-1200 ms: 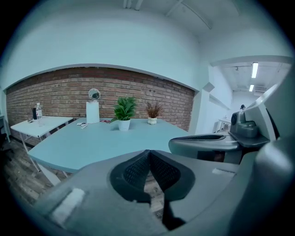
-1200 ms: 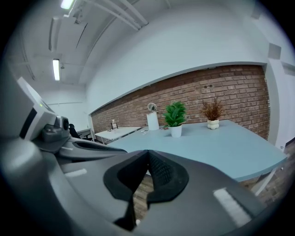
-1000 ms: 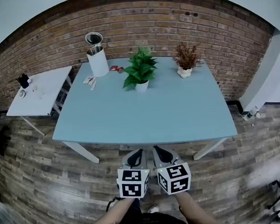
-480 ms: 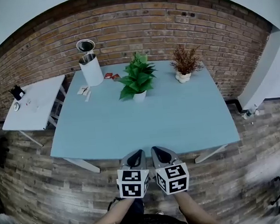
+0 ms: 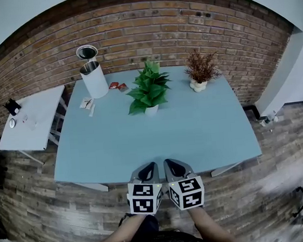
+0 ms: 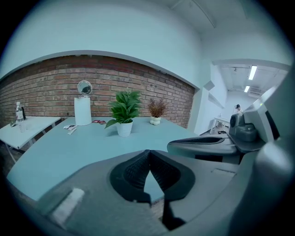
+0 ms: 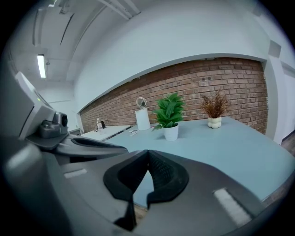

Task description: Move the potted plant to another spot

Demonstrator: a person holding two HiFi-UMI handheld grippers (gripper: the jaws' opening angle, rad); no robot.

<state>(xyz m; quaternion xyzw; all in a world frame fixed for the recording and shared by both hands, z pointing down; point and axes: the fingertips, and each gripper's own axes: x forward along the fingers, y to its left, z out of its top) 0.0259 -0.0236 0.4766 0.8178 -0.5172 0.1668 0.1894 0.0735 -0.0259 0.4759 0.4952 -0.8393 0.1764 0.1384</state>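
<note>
The blue surface (image 5: 193,125) carries the potted plant (image 5: 149,92). Well apart from it, the left gripper (image 5: 148,167) and right gripper (image 5: 173,164) sit pressed together, empty.

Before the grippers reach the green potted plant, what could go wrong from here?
1. The left gripper and right gripper are both shut; arriving shut, they might push the green potted plant over instead of gripping it.
2. Its leaves spread wider than its small white pot, so the jaws may catch leaves, and it may tip.
3. The dried plant and the white canister stand nearby; a careless move could knock them.
</note>
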